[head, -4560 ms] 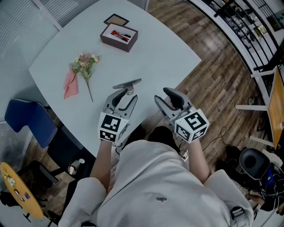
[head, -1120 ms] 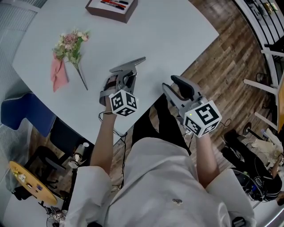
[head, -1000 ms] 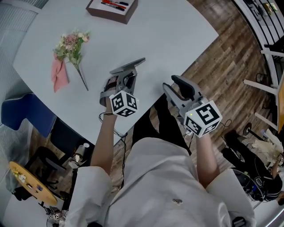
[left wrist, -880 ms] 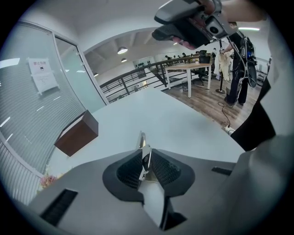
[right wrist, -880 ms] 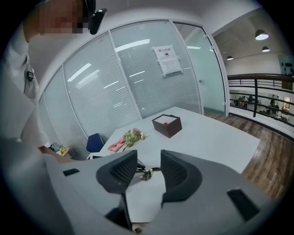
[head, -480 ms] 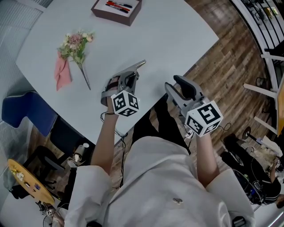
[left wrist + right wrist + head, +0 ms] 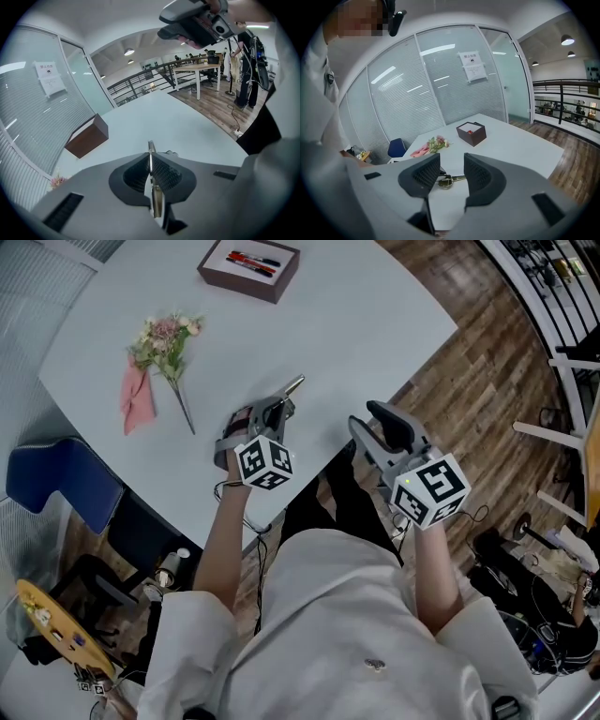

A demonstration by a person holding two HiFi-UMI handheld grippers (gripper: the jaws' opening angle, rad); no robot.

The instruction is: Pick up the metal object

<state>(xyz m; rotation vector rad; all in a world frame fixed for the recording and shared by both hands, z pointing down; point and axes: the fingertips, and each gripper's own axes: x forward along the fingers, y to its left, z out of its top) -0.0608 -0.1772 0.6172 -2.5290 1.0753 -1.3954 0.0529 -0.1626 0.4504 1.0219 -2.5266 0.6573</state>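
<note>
The metal object (image 7: 289, 386) is a thin flat grey piece over the white table (image 7: 375, 324), near its front edge. My left gripper (image 7: 269, 412) is shut on it. Its jaws have just been closing, and the piece stands edge-on between the pads in the left gripper view, its tip (image 7: 150, 146) poking out past the left gripper (image 7: 151, 161). My right gripper (image 7: 375, 432) hangs open to the right, beyond the table edge, with nothing between its fingers. In the right gripper view the right gripper (image 7: 452, 176) frames the metal object (image 7: 451, 179) on the table behind.
A brown box (image 7: 249, 267) with pens stands at the far side of the table. A flower sprig (image 7: 167, 343) and a pink cloth (image 7: 137, 399) lie at the left. A blue chair (image 7: 58, 495) stands by the left edge. Wooden floor lies to the right.
The left jaws have closed on the metal object, which now shows narrower, with its tip pointing away. The right gripper has kept its place.
</note>
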